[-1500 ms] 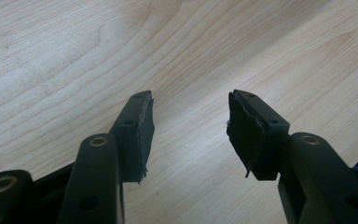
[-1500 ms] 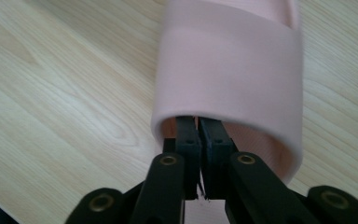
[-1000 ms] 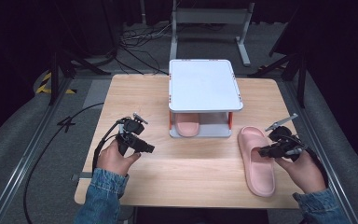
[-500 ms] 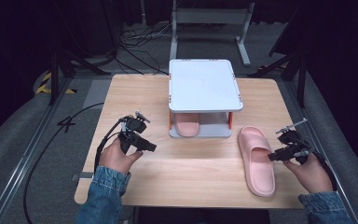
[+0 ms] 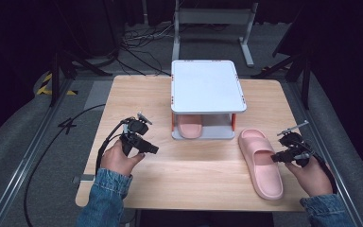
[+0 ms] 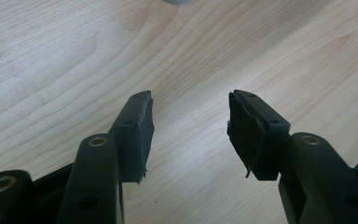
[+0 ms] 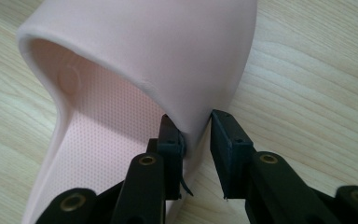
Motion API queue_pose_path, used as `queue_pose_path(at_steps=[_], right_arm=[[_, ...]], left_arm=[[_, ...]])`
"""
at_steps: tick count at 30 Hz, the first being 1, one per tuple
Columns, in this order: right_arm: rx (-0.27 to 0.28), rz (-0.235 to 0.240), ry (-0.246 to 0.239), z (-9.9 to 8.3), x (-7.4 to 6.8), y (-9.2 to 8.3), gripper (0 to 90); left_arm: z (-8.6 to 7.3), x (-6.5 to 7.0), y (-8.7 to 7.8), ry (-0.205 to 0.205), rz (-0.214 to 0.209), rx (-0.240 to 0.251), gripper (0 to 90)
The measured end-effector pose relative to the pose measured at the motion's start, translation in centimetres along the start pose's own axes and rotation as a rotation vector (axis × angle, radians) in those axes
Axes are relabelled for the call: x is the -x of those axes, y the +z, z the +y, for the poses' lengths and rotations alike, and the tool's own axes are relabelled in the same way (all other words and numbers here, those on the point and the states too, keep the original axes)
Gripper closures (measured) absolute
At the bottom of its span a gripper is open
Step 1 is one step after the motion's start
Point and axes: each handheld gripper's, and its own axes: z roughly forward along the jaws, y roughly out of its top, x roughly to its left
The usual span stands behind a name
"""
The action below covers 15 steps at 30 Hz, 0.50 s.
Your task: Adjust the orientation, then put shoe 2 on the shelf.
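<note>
One pink slipper [image 5: 189, 126] sits under the white rack [image 5: 207, 86]; the other slipper [image 5: 260, 163] lies lower right on the worktop [image 5: 137, 94], its side wall between the right tongs [image 5: 283, 156], apparently gripped. Left tongs [image 5: 152, 149] gape empty.

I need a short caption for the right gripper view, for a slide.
Right gripper fingers straddling the side of the pink slipper strap on the wooden table.

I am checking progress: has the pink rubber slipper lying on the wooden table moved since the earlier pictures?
Yes. The pink rubber slipper has shifted left, toward the white two-tier rack, with the right gripper holding its strap.
</note>
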Motion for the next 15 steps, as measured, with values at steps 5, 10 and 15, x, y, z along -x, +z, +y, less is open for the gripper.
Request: queue_pose_path(at_steps=[5, 10, 15], right_arm=[[0.027, -0.002, -0.012, 0.3, -0.8, -0.7, 75.8], [0.058, 0.009, -0.028, 0.6, -1.8, -1.6, 79.4], [0.088, 0.001, -0.056, 0.9, -2.8, -2.1, 80.3]], left_arm=[[0.0, 0.0, 0.0, -0.013, -0.005, 0.004, 49.8], [-0.1, -0.1, 0.0, -0.014, -0.002, 0.002, 49.8], [-0.2, -0.1, 0.0, -0.012, -0.001, 0.002, 49.9]])
